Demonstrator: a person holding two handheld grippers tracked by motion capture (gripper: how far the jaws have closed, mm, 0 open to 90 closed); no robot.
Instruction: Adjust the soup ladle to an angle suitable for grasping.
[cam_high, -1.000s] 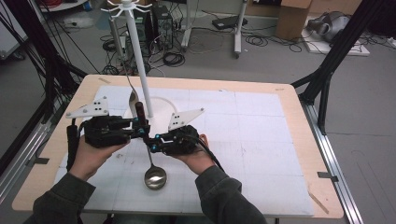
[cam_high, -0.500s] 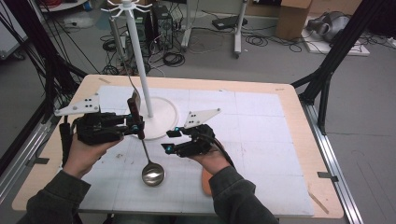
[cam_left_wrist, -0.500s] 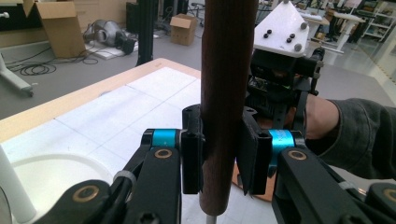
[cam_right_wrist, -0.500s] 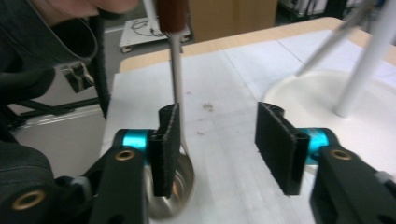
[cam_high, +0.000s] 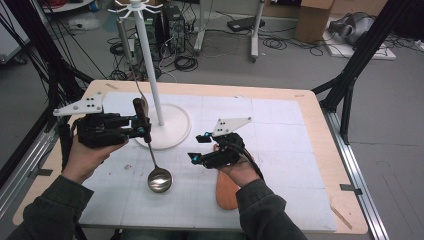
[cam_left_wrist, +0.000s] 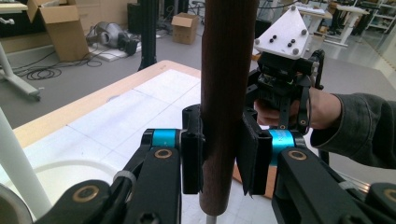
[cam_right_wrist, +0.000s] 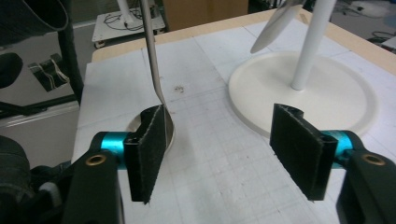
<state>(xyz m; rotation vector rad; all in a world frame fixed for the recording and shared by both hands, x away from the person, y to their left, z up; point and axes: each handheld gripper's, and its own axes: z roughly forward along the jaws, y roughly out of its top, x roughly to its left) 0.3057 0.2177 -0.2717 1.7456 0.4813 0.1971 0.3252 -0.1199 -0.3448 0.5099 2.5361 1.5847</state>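
Near the left edge of the table (cam_high: 280, 107), the left hand-held gripper (cam_high: 141, 128) is clenched on the dark wooden handle (cam_left_wrist: 227, 88) of a ladle (cam_high: 150, 150); in the left gripper view the two black pads press that handle from both sides, and it stands nearly upright between them. From the handle a thin metal stem runs down to the round bowl (cam_high: 159, 179), which in the high view lies low over the white mat toward the near edge of the table; whether it touches the mat I cannot tell. Just behind the ladle stands a white hanging rack (cam_high: 150, 65), its round base (cam_high: 172, 131) on the mat and its hooks (cam_high: 134, 7) at the top of the pole; another utensil (cam_right_wrist: 275, 23) seems to hang beside the pole. Further right, near the middle of the table, the right hand-held gripper (cam_high: 196, 150) is released, its pads wide apart with nothing between them, clear of the ladle. Under that forearm an orange-brown flat utensil (cam_high: 227, 192) lies on the mat near the near edge. As I judge it, the ladle is being hung on the rack: the pick-up is done and the ladle rests with the left hand alone. Raising it and catching the handle end on a hook is left, and the flat utensil likely follows.
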